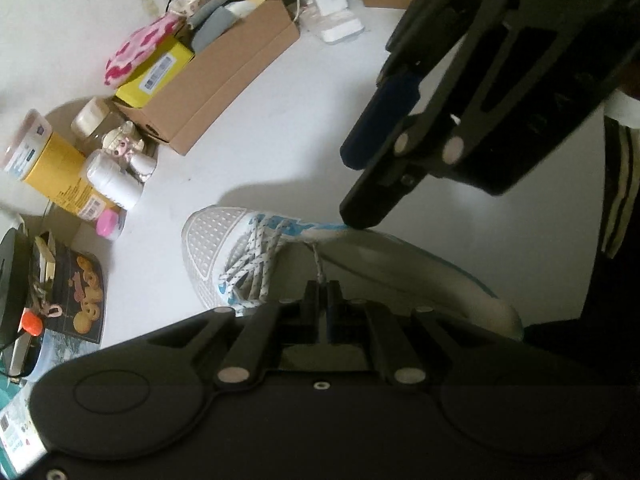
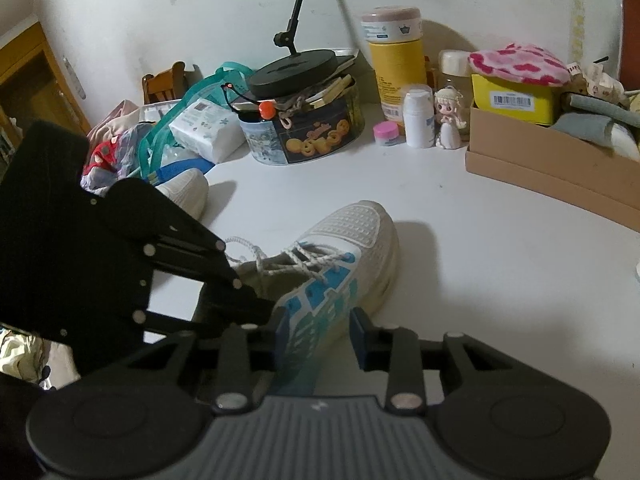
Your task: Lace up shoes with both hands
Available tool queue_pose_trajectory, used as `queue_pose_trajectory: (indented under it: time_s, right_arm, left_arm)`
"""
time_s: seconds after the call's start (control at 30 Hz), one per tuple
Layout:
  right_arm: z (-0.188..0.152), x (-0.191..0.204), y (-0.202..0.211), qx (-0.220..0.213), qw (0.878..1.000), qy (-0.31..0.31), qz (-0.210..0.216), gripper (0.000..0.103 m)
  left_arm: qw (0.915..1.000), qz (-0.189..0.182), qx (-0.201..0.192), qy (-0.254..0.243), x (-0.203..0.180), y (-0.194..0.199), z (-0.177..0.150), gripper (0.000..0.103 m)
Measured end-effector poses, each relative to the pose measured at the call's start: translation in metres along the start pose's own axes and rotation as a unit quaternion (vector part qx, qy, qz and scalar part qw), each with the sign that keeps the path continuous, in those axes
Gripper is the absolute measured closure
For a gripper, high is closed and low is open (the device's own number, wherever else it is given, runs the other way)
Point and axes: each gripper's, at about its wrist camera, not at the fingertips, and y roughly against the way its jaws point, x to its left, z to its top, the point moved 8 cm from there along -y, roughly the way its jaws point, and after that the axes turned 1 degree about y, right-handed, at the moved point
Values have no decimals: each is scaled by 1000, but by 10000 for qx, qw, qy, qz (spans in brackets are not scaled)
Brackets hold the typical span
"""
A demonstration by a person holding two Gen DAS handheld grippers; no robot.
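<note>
Left gripper (image 1: 323, 292) clenches the lace (image 1: 318, 264); right gripper (image 2: 318, 334) released astride the shoe (image 2: 344, 256), toe pointing away

Both wrist views close above table, sharing the shoe (image 1: 240, 256) (image 2: 340, 264)

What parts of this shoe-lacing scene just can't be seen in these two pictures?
- Left wrist view: the shoe's heel, hidden behind the left gripper, which pinches the lace.
- Right wrist view: the shoe's rear, hidden by the open right gripper and the left gripper's body.
- Second shoe: only its toe shows.
</note>
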Motion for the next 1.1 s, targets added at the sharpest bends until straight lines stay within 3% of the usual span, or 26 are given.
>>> queue_pose_trajectory:
  time_s: [1.1]
  right_arm:
    - [1,-3,-2,84,10000,35,-37,68]
  left_arm:
    - [9996,110,210,152,4,-9,3,103]
